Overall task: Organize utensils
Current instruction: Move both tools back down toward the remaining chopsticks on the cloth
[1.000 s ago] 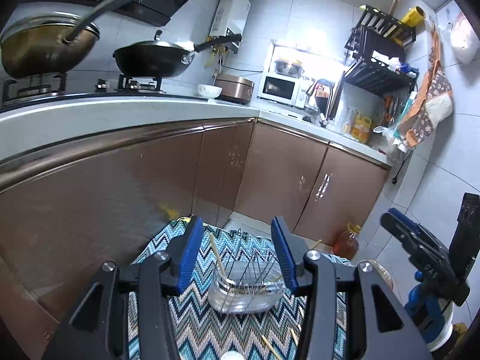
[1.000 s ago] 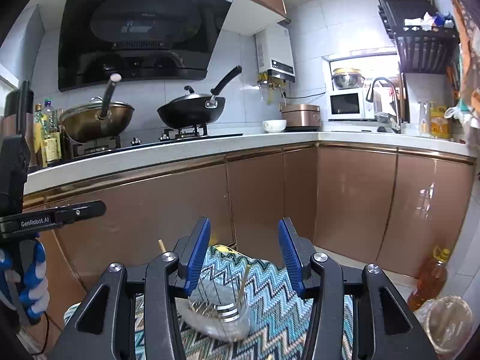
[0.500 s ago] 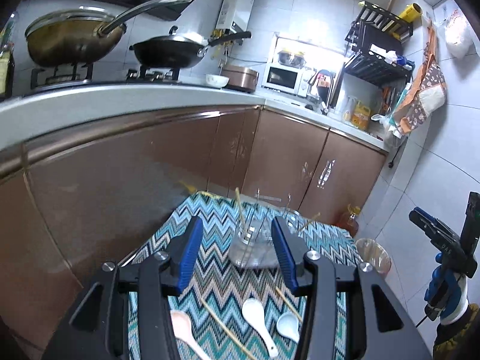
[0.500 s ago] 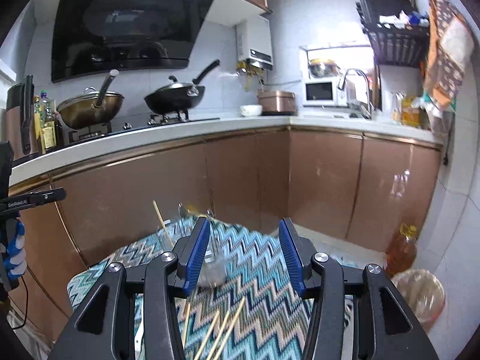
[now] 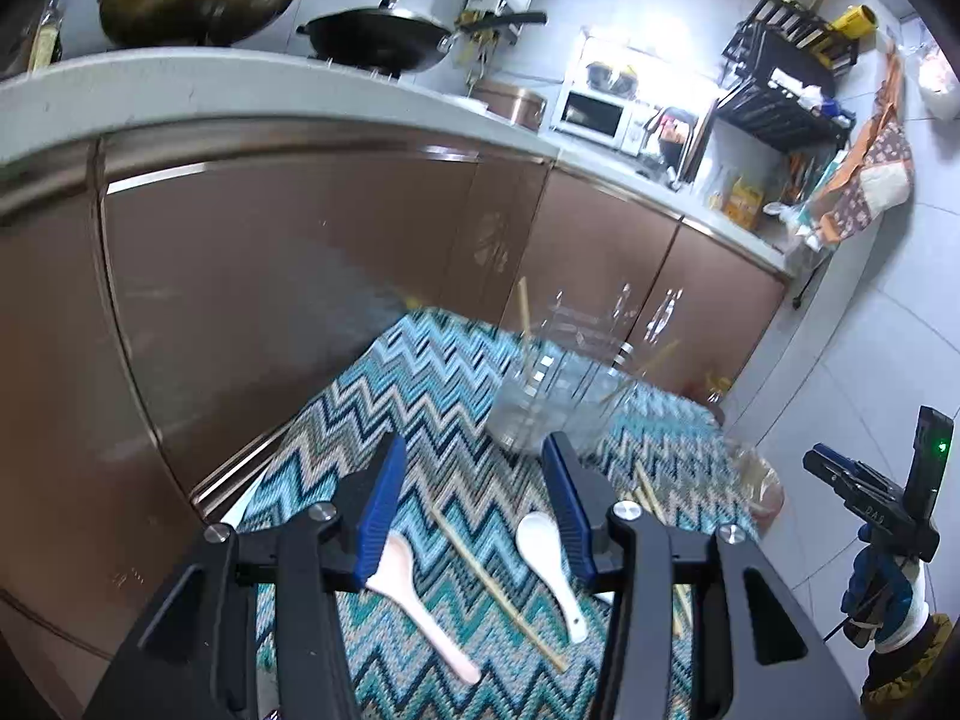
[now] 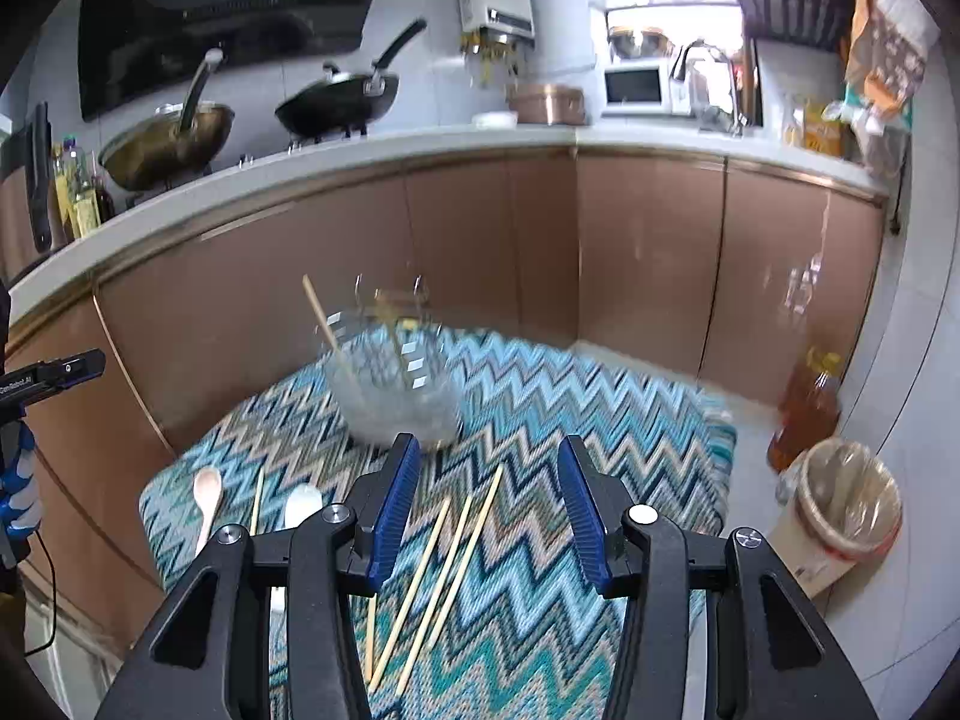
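Observation:
A clear utensil holder with wire dividers stands on the zigzag cloth, with one chopstick leaning in it. Nearer lie a pink spoon, a white spoon and a loose chopstick. My left gripper hovers open above them, nothing between its fingers. In the right wrist view the holder is ahead-left and several chopsticks lie on the cloth under my open, empty right gripper. The pink spoon and white spoon lie to its left.
Brown cabinet doors and a counter with two pans wrap the far sides. An oil bottle and a lined bin stand on the floor to the right of the cloth. A gloved hand holds the right gripper.
Both grippers have tipped downward and drawn back from the holder. The holder sits higher in both views now, and the spoons and loose chopsticks have come into sight. The jaws have kept their width.

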`<state>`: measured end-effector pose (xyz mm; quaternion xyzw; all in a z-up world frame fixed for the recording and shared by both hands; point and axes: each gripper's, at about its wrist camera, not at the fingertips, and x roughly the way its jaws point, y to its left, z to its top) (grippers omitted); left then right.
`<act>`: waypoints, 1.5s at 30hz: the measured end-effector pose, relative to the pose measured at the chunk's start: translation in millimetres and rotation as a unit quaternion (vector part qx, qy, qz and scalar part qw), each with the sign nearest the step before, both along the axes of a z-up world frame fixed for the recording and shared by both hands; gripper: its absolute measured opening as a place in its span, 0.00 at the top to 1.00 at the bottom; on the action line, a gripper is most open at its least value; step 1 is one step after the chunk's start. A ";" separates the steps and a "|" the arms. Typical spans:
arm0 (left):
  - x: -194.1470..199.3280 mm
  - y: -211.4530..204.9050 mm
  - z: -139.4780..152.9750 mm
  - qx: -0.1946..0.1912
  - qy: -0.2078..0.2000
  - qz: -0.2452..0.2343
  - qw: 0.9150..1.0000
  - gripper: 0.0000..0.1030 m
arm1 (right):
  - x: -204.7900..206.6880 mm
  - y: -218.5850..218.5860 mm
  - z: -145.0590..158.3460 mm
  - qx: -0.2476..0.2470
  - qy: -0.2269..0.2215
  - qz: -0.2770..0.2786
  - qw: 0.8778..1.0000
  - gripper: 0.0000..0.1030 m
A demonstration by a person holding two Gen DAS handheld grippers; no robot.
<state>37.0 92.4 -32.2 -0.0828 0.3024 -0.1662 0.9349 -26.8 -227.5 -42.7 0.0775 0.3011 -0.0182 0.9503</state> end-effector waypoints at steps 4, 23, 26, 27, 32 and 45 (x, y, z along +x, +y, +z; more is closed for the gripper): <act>3.8 6.0 -20.0 0.001 0.026 0.007 1.000 0.56 | 5.9 5.8 -20.5 0.015 0.029 0.010 0.999 0.54; 28.8 4.9 -94.3 0.013 0.144 0.001 0.989 0.56 | 36.4 10.8 -75.1 0.038 0.126 0.031 0.991 0.54; 32.8 2.6 -102.3 0.015 0.159 -0.002 0.987 0.56 | 40.9 11.4 -80.3 0.039 0.136 0.035 0.989 0.54; 33.8 2.3 -104.9 0.016 0.162 -0.002 0.987 0.56 | 43.2 11.6 -82.6 0.039 0.140 0.037 0.989 0.54; 38.8 0.0 -116.7 0.018 0.182 -0.002 0.983 0.56 | 51.2 12.1 -90.6 0.042 0.153 0.045 0.986 0.54; 48.7 3.4 -137.5 0.010 0.211 0.006 0.977 0.57 | 66.9 7.7 -104.1 0.047 0.169 0.054 0.983 0.55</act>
